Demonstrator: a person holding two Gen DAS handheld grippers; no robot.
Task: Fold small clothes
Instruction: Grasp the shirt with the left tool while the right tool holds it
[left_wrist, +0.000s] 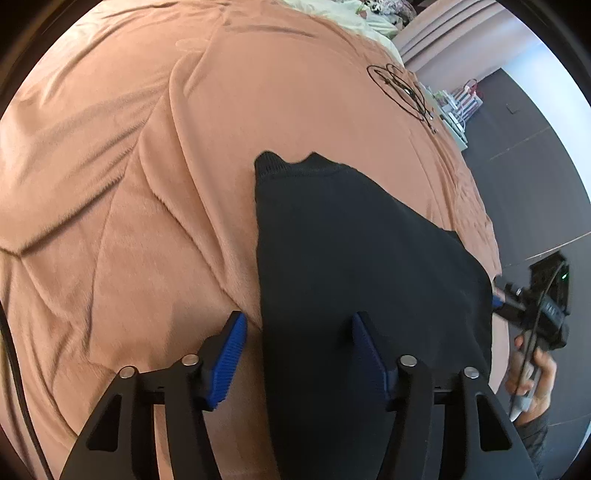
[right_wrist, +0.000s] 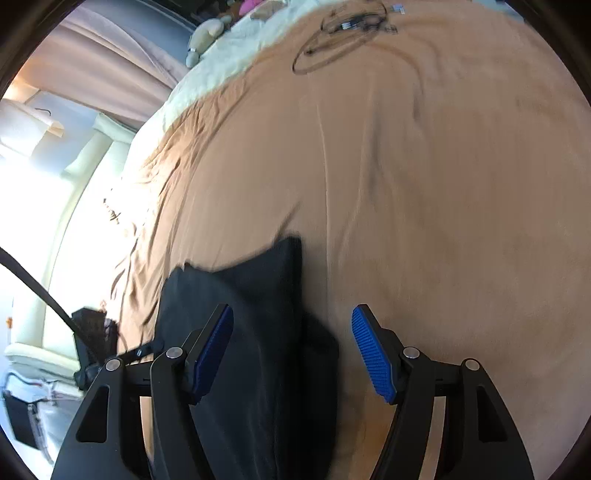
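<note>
A small black garment (left_wrist: 354, 258) lies flat on the brown bedspread (left_wrist: 129, 184), its ribbed hem at the far end. My left gripper (left_wrist: 297, 321) hovers over its near left edge with jaws apart; the cloth's edge runs between the blue pads (left_wrist: 229, 354) without being pinched. In the right wrist view the same garment (right_wrist: 258, 295) appears blurred, and my right gripper (right_wrist: 291, 314) stands open over its right edge, pads clear of the cloth. The right gripper's body (left_wrist: 535, 306), held by a hand (left_wrist: 532, 373), shows at the garment's right side.
A coiled black cable (left_wrist: 402, 92) lies on the far part of the bedspread (right_wrist: 443, 184). Cream bedding (right_wrist: 229, 44) and a soft toy sit at the head of the bed. The bed's edge drops to dark floor (left_wrist: 535, 184) on the right.
</note>
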